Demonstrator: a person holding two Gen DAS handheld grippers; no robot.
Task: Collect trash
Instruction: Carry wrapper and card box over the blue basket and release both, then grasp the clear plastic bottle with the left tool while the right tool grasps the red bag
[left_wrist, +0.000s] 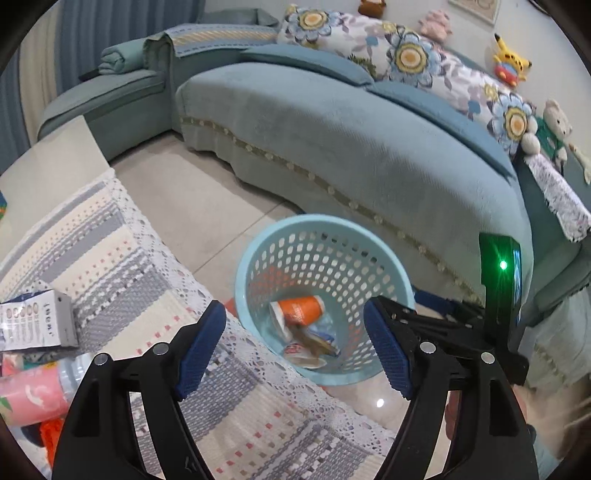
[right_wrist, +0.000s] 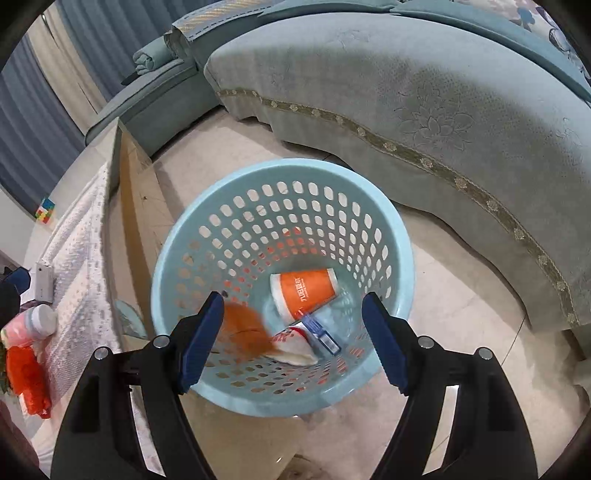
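two grippers, both with jaws spread wide and nothing between them. the right gripper (right_wrist: 293, 341) hangs straight over the pale blue basket (right_wrist: 400, 258), which fills the centre of the right wrist frame; inside lie an orange paper cup (right_wrist: 304, 291) on its side, a white wrapper (right_wrist: 295, 345) and a small blue carton (right_wrist: 323, 336), and a blurred orange-brown scrap (right_wrist: 245, 330) sits by the left pad (falling or already landed, i can't tell). the left gripper (left_wrist: 295, 349) looks at the same basket (left_wrist: 243, 273) from over the table edge. what's left to collect is on the patterned cloth (left_wrist: 110, 258) at lower left of the left wrist frame: a grey box (left_wrist: 37, 325), long axis running roughly left to right, and a pink bottle (left_wrist: 29, 398) below it. my read: the left gripper is the nearer one, and it would need to swing toward lower left.
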